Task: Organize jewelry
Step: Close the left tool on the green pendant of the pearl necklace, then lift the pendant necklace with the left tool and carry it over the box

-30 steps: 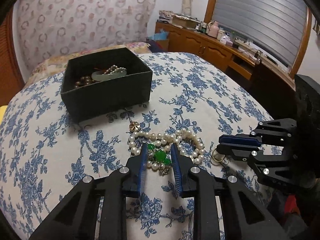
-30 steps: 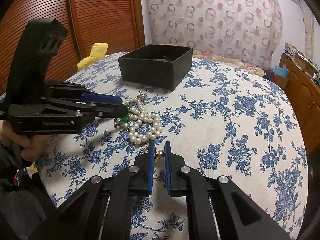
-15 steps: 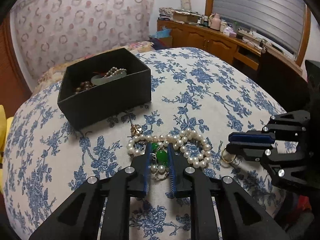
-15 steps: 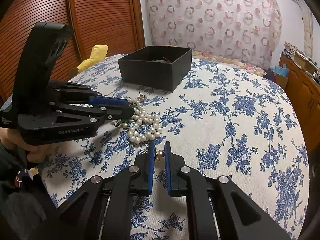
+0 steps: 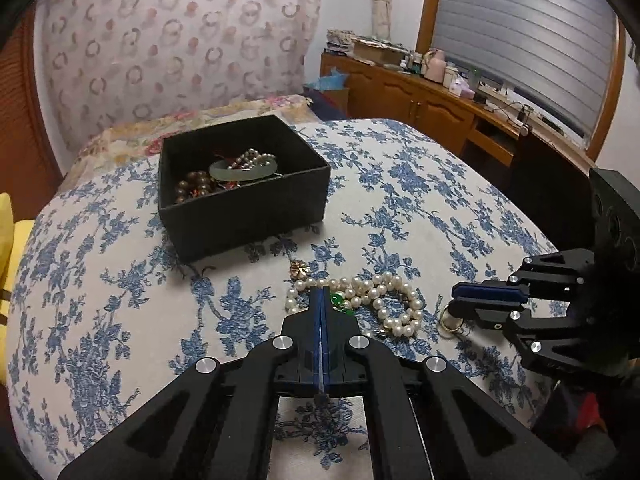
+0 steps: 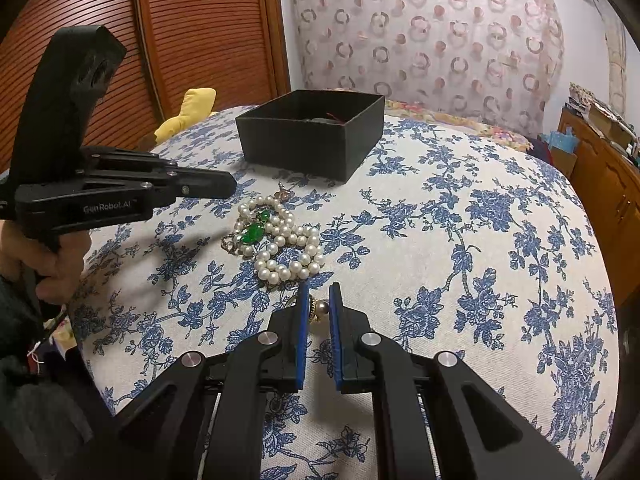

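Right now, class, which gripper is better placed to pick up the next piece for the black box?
Right. The right gripper straddles the ring with open fingers, ready to close. The left gripper is shut on nothing above the pearl necklace.

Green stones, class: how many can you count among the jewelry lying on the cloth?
2: a small green stone and a larger green stone just below it, both inside the pearl necklace loop. More may be hidden underneath.

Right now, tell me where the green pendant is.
In the right wrist view, the green pendant lies on the floral cloth, tangled in the pearl necklace, near the black box.
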